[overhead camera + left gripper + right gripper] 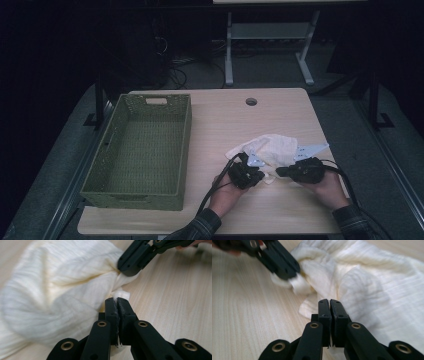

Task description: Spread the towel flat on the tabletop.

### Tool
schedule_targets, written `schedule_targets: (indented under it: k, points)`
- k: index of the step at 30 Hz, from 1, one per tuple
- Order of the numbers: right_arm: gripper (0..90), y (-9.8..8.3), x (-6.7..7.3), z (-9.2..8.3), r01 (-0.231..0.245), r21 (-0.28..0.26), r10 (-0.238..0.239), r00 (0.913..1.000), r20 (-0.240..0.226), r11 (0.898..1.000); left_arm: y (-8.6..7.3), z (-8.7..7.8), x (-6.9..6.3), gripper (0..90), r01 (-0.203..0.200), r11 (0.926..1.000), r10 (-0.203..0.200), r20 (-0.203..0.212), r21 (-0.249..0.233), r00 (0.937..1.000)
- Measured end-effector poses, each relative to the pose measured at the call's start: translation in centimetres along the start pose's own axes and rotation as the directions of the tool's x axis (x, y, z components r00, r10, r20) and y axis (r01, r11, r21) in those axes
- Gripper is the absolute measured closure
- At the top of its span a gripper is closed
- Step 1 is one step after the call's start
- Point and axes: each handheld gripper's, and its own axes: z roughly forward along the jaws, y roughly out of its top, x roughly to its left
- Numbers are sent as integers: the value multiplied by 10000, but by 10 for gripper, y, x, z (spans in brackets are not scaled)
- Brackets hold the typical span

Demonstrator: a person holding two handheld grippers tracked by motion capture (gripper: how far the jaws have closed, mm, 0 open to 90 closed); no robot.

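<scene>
Cloth point(57, 290) blurs at the left edge, its lower part cut off.

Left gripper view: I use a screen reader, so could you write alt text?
The left gripper, jaws shut, pinches an edge of a cream cloth lying on a light wooden table. The right gripper clamps the cloth just beyond.

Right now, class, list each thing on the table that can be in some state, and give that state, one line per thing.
Cream cloth: crumpled on the table, pinched at its near edge by both grippers.
Left gripper: shut on a corner of the cloth.
Right gripper: shut on the cloth's edge.
Green basket: upright, nothing inside.
</scene>
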Motion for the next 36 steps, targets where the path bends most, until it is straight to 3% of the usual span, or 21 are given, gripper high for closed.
schedule_targets:
  k: [5,10,14,20,22,27,30,31,36]
  points:
    - [873,-3,-7,-14,-128,-344,138,9995,275,9993,-4,-22,19,873,405,9986,-419,-413,-346,9983]
    - [876,-7,-18,-26,-432,-554,466,9970,614,9975,-9,-35,35,874,1082,9912,-1134,-675,-766,9913]
    - [877,-13,-29,-33,-615,-663,666,9946,790,9959,-12,-38,43,874,1171,9905,-1230,-830,-727,9889]
    - [877,-18,-40,-30,-985,-544,1020,9925,672,9937,-15,-29,46,874,1186,9922,-1221,-1068,-383,9868]
    - [877,-20,-46,-16,-1119,-196,1131,9909,734,9935,-16,-19,50,874,1148,9934,-1149,-1283,-80,9851]
    - [876,-19,-54,-1,-1298,268,1273,9886,806,9912,-20,-5,59,869,1365,9906,-1335,-1391,122,9812]
    - [872,-20,-58,3,-1406,185,1390,9877,721,9899,-21,0,63,866,1309,9912,-1264,-1527,197,9802]
    - [867,-20,-59,3,-1441,154,1426,9872,708,9894,-21,1,63,862,1442,9894,-1403,-1518,155,9784]
    - [733,-16,-55,-9,-1530,-241,1547,9829,1000,9879,-19,-8,63,768,1542,9880,-1539,-1441,-95,9775]
